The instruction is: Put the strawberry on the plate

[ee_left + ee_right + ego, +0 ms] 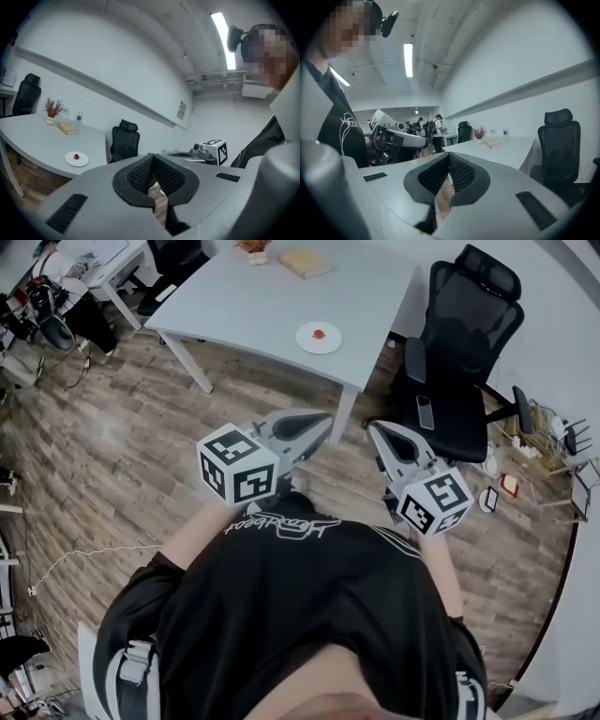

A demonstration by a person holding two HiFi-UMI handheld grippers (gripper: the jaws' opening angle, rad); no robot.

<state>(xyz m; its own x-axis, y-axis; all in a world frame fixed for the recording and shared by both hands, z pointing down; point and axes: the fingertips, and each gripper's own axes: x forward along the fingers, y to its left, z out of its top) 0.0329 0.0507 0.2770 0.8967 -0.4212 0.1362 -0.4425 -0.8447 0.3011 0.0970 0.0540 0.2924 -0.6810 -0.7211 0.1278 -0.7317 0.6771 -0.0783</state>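
Note:
A small red strawberry (pixel 319 333) lies on a white plate (pixel 306 341) near the front edge of the grey table (pixel 234 296). The left gripper view shows the same strawberry (pixel 77 156) and plate (pixel 70 161) far off to the left. Both grippers are held close to the person's chest, well short of the table and above the wooden floor. My left gripper (pixel 322 424) (pixel 152 162) is shut with nothing in it. My right gripper (pixel 376 429) (pixel 449 161) is also shut and holds nothing.
A tan book (pixel 305 262) and a vase of dried flowers (pixel 253 249) sit farther back on the table. A black office chair (pixel 459 352) stands at the table's right end. Small items lie on the floor (pixel 497 488) at the right. Desks and cables crowd the far left.

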